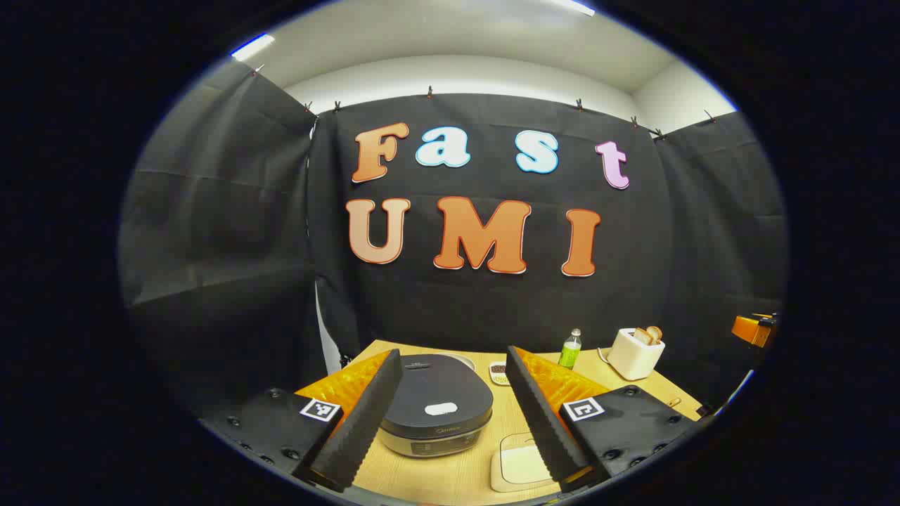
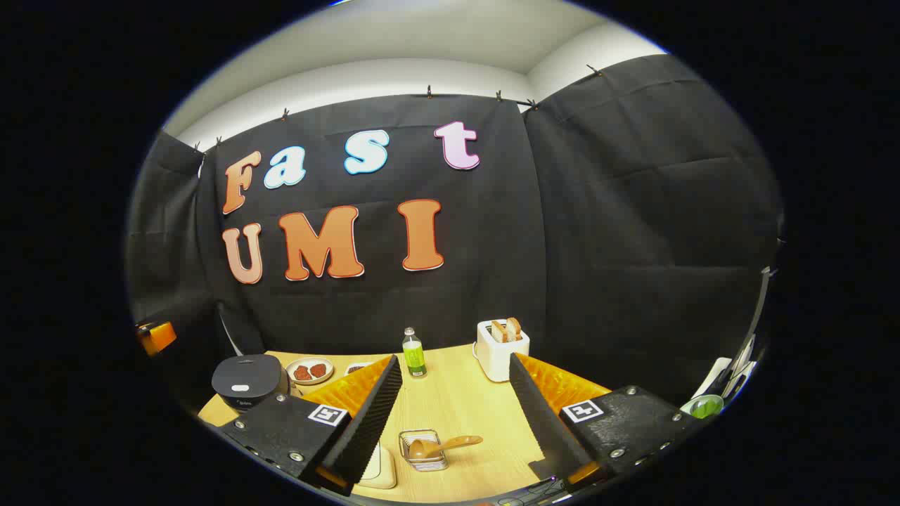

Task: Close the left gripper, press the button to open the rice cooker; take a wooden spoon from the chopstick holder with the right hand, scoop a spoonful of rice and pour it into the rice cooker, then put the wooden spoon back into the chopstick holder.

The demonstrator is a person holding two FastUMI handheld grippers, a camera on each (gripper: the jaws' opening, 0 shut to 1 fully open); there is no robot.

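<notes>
The dark rice cooker (image 1: 432, 411) stands with its lid down, a white button (image 1: 441, 408) on top. My left gripper (image 1: 452, 358) hovers open above and in front of it, and the cooker shows between its fingers. The cooker (image 2: 247, 379) appears far left in the right gripper view. A wooden spoon (image 2: 443, 445) rests in a small wire chopstick holder (image 2: 424, 451) on the table. My right gripper (image 2: 455, 360) is open and raised, with the holder showing between its fingers. A white container of rice (image 1: 520, 464) sits right of the cooker.
On the wooden table (image 2: 457, 400) stand a green bottle (image 2: 413, 353) and a white toaster (image 2: 500, 348) with bread. A plate of reddish food (image 2: 310, 370) sits behind the cooker. A green bowl (image 2: 705, 405) is at the far right.
</notes>
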